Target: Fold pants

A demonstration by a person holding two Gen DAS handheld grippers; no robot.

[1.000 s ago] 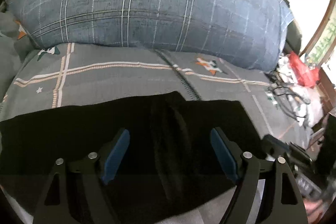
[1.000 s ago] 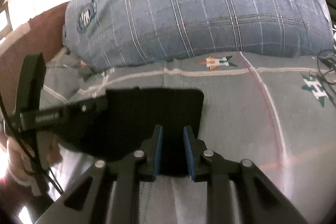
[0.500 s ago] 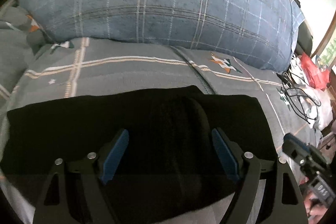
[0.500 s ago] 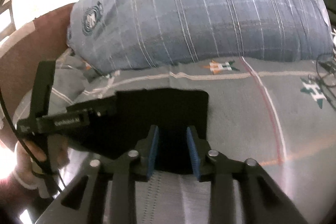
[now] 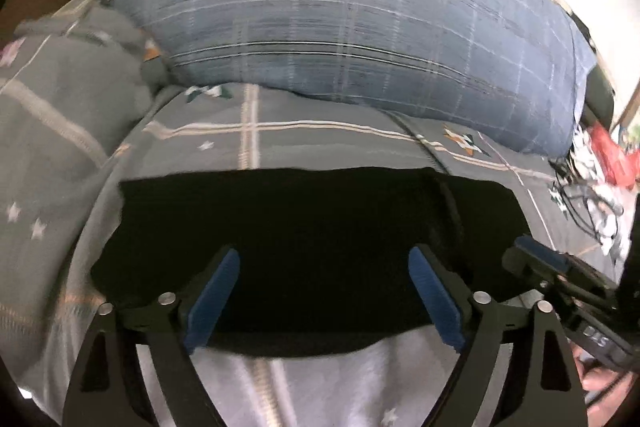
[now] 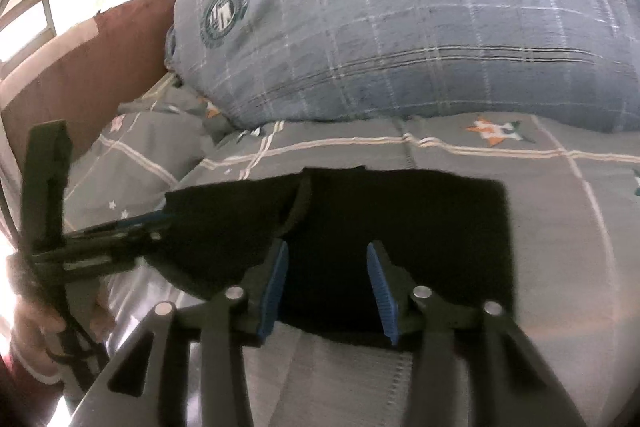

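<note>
Black pants (image 5: pixel 312 227) lie folded into a flat rectangle on the grey patterned bedspread (image 5: pixel 320 139); in the right wrist view the pants (image 6: pixel 420 227) show a raised fold near their middle. My left gripper (image 5: pixel 324 259) hovers over the near part of the cloth, its jaws opening wide and its blue pads clear of the fabric. My right gripper (image 6: pixel 326 255) stands above the near edge, jaws opening, nothing pinched between the pads. Each gripper shows at the edge of the other's view: the right gripper (image 5: pixel 560 267) and the left gripper (image 6: pixel 112 231).
A big blue plaid pillow (image 5: pixel 360 19) with a round crest lies across the bed behind the pants. Cables and red clutter (image 5: pixel 600 163) sit off the bed's right side. A dark red headboard (image 6: pixel 80 67) rises at the left. A hand (image 6: pixel 36 323) holds the left gripper.
The right gripper's jaws have opened from nearly shut and released the cloth. Both grippers pulled back, so more of the pants and bedspread shows. The left jaws spread a little wider.
</note>
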